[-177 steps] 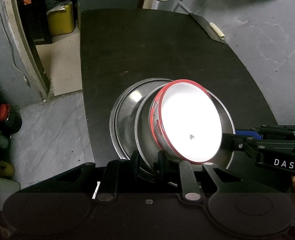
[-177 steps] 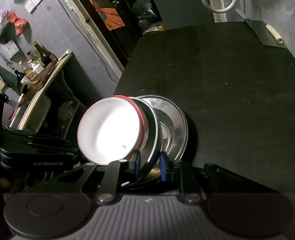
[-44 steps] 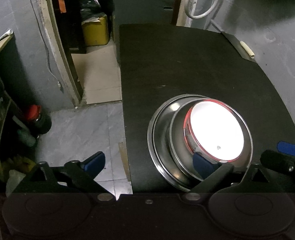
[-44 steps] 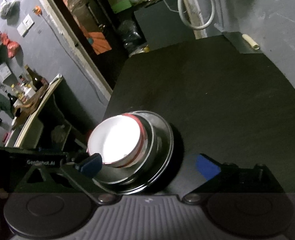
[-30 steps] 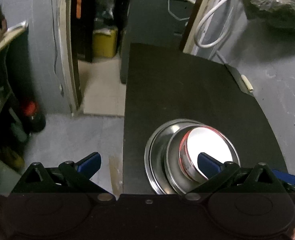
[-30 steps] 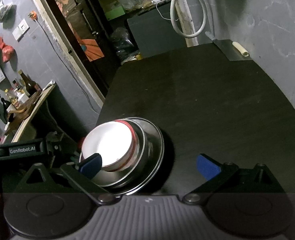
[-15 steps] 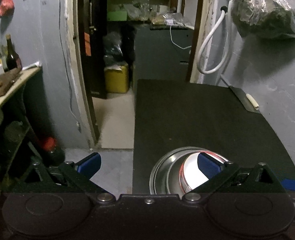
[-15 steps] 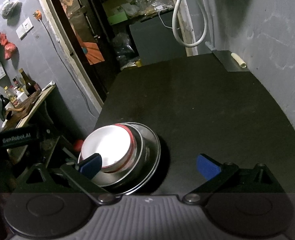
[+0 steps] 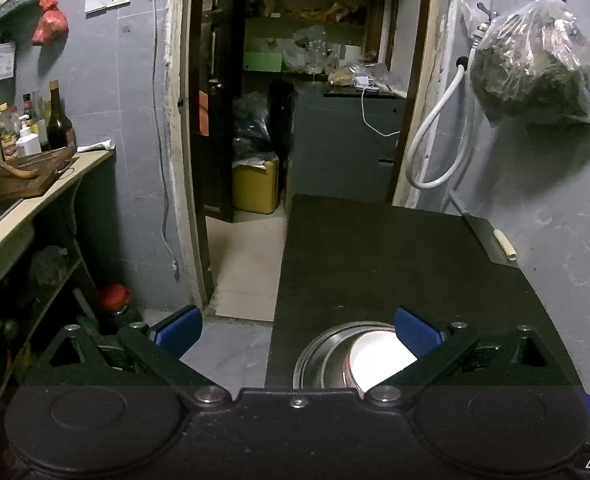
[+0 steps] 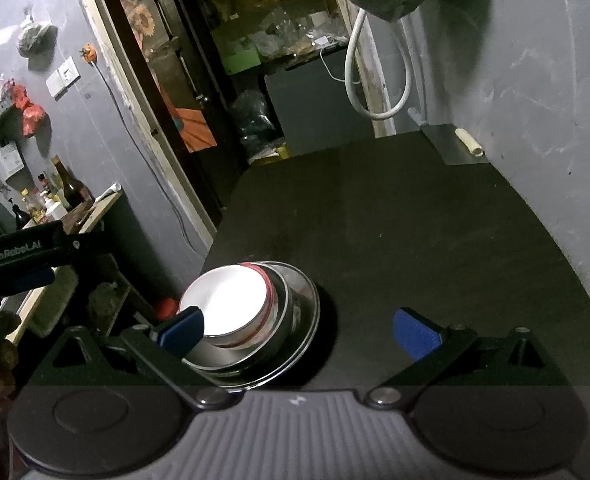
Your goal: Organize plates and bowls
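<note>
**Desk:** On the near left corner of the black table (image 10: 415,232), what is stacked?

**Photographer:** White bowl with a red rim (image 10: 231,300), nested in a steel bowl (image 10: 283,312), which sits on a wide steel plate (image 10: 307,320). The stack stands upright, close to the table's left edge. From the left wrist view only its far half shows, the white bowl (image 9: 379,356) inside the steel rim (image 9: 319,344).

**Desk:** And the grippers?

**Photographer:** Both are held above the table, touching nothing. Right gripper (image 10: 299,330): blue pads spread wide, the left pad (image 10: 181,330) in front of the white bowl in the picture, the right pad (image 10: 417,332) over bare table. Left gripper (image 9: 297,328): spread just as wide, one pad (image 9: 177,328) over the tiled floor (image 9: 223,344), the other (image 9: 417,330) above the stack. The left gripper's black body (image 10: 35,256) also enters the right wrist view at the left edge.

**Desk:** Farther back?

**Photographer:** A metal sheet with a pale roll on it (image 10: 461,146) lies at the table's far right corner against the grey wall. A white hose (image 9: 435,148) loops beside the doorway, a bagged bundle (image 9: 535,68) hangs on the wall, a yellow container (image 9: 255,186) stands on the floor beyond the door, and bottles (image 9: 59,120) line a counter at left.
</note>
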